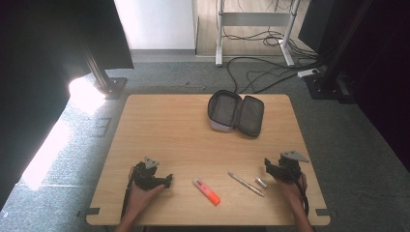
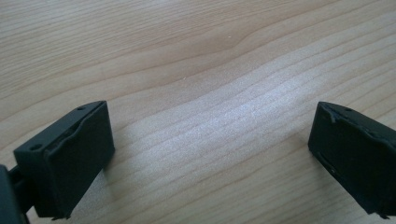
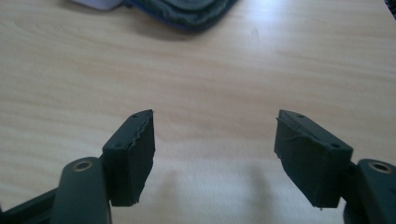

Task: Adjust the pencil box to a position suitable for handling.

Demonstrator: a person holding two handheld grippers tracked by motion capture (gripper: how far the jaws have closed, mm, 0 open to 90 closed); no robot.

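Resting low over the near edge of the pale wooden table, the left gripper holds its two black jaws spread wide, with only bare wood grain between them; in the high view it sits at the near left, grasped by a hand; the right gripper likewise stands with its jaws wide apart and nothing between them, held at the near right and aimed across the table towards the far side; between the two tools, along the near edge, lie an orange-and-white highlighter marker, a slim silver pen lying at a slant, and a small silver cap-like piece just beside the pen's right end, all untouched; the marker is nearer the left gripper, the pen and small piece nearer the right; farther off, towards the far edge, a dark grey fabric pencil case lies unzipped and open, its edge at the top of the right gripper view; beyond the table, cables trail across grey carpet.
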